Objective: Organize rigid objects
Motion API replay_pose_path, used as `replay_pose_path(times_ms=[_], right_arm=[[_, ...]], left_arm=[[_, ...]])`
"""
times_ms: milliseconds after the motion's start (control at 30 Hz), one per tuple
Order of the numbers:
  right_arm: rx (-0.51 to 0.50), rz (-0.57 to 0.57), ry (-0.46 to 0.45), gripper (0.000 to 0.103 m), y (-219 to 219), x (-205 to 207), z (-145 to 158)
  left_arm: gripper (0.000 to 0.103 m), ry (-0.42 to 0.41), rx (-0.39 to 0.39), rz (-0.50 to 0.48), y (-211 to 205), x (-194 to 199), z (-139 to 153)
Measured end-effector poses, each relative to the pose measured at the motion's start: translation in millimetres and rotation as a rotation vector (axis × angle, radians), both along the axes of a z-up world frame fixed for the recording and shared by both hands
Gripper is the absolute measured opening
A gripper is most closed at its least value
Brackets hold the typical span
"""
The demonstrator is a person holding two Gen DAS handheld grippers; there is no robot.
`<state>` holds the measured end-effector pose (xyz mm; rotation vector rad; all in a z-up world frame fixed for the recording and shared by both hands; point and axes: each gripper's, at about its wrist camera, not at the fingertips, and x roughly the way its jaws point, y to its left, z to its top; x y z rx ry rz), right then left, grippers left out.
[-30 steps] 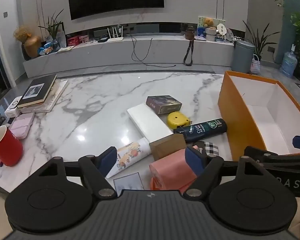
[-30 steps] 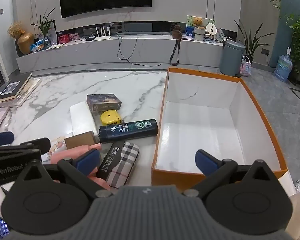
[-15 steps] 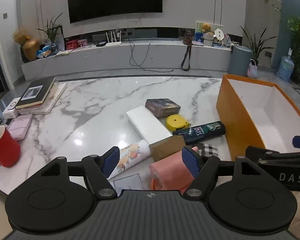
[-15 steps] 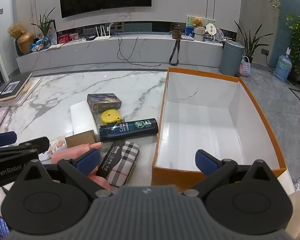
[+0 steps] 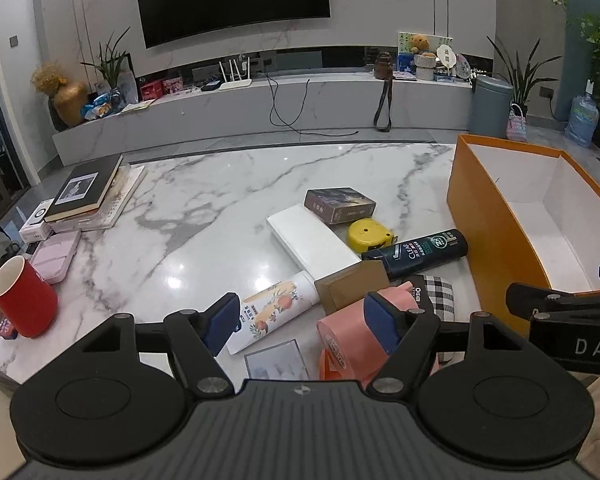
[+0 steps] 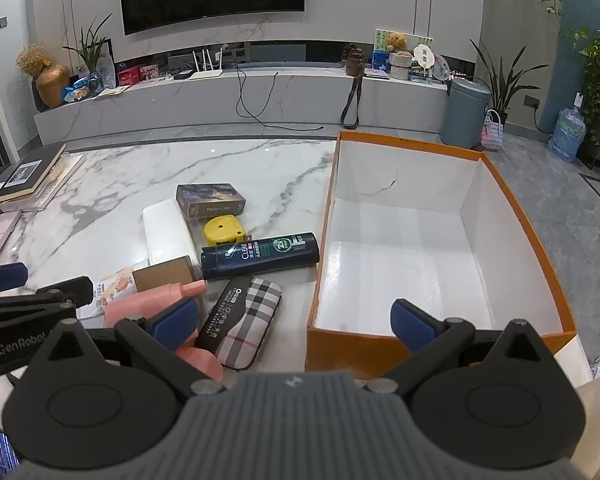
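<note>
An empty orange box (image 6: 516, 216) with a white inside stands on the marble table's right side; it also shows in the left wrist view (image 5: 488, 240). Left of it lie a dark Clear bottle (image 6: 260, 255), yellow tape measure (image 6: 224, 230), dark card box (image 6: 210, 199), white box (image 6: 165, 232), brown box (image 6: 162, 274), pink bottle (image 6: 152, 298), plaid case (image 6: 246, 320) and a printed white tube (image 5: 274, 314). My left gripper (image 5: 302, 322) is open above the tube and pink bottle. My right gripper (image 6: 296, 320) is open over the box's near left corner.
A red mug (image 5: 22, 298), a pink case (image 5: 56, 254) and stacked books (image 5: 86, 192) sit on the table's left side. A small card (image 5: 276, 360) lies near the front edge. A TV console, bin and plants stand behind the table.
The left gripper has pulled back and risen slightly, and its jaws have narrowed a little. The right gripper has hardly moved. No object has moved.
</note>
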<state>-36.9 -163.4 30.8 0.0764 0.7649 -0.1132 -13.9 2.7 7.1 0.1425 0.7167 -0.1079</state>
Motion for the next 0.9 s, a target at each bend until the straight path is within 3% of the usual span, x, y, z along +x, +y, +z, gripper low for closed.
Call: replay_pose_path(times_ms=[667, 900], right_arm=[[0.027, 0.014, 0.008, 0.101, 1, 4, -8], [0.025, 0.087, -0.013, 0.101, 13, 8, -10]], left_arm=[[0.084, 0.044, -0.009, 0.001, 3, 3, -5], [0.082, 0.101, -0.038, -0.048, 24, 20, -2]])
